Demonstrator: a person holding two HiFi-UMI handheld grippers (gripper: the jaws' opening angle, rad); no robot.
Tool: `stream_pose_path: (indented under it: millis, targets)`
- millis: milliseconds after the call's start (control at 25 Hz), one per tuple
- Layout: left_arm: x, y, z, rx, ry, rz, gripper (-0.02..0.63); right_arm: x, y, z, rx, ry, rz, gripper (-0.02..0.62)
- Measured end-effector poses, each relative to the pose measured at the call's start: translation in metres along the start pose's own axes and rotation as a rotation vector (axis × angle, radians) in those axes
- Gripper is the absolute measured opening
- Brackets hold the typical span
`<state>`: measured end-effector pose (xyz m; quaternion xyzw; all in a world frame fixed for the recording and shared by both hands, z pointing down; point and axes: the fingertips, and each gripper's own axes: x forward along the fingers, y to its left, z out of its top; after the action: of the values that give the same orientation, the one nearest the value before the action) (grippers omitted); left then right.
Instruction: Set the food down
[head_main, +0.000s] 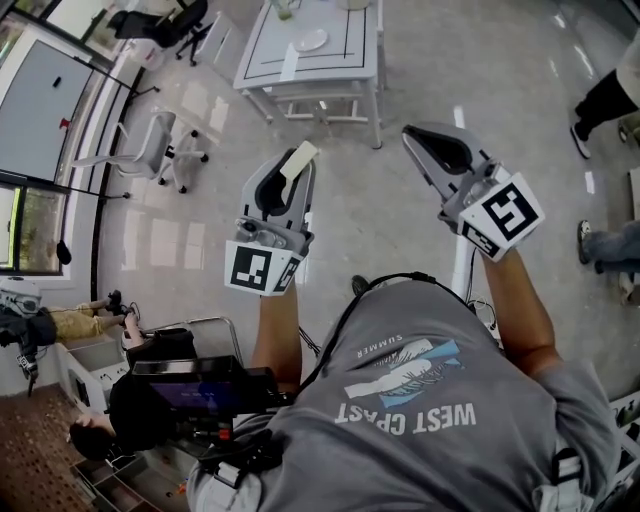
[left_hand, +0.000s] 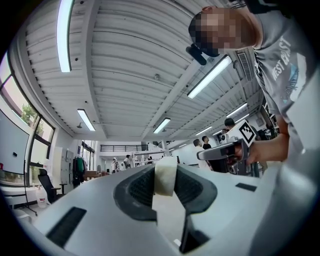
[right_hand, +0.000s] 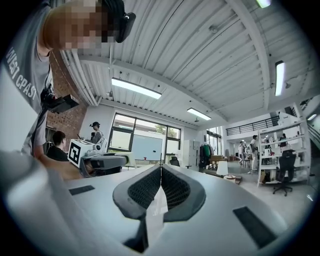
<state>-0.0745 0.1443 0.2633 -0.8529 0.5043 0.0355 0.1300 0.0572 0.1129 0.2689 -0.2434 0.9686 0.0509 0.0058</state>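
The left hand-held gripper (head_main: 288, 172) is closed on a pale food slice (left_hand: 165, 176). The slice stands upright between the two dark ribbed pads, and its rounded top edge comes out a little past the jaw tips. In the head view the same cream-coloured slice shows at the front end of this hand-held gripper, above the floor and touching nothing else.

The right hand-held gripper (right_hand: 161, 176) is closed and empty. Its two pads meet along a thin straight line and I see nothing between them. It is held just beside the left one, at its right side, and the two do not touch. Each one shows in the other's view, with the marker cube at its rear end.

A white bench (head_main: 262, 60) stands on the floor ahead of both hand-held grippers, well apart from their tips, slightly more in front of the left one. A white plate (head_main: 312, 40) lies on it. A grey office chair (head_main: 150, 150) stands to the left of the left hand-held gripper, also well apart. Behind both hand-held grippers are the person's forearms and a grey shirt (head_main: 440, 420) with white print.
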Motion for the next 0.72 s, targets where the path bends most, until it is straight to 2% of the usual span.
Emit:
stream_pose_path:
  millis: [360, 520, 720]
  targets:
    - [-0.016, 0.063, -0.011, -0.020, -0.020, -0.031, 0.089, 0.060, 0.019, -0.001, -0.012, 0.012, -0.037, 0.006]
    - [-0.019, 0.079, -0.019, -0.022, -0.020, -0.041, 0.089, 0.075, 0.023, -0.004, -0.015, 0.015, -0.047, 0.006]
    - [-0.008, 0.089, -0.025, -0.031, -0.013, -0.042, 0.089, 0.083, 0.008, -0.007, -0.007, 0.023, -0.058, 0.006]
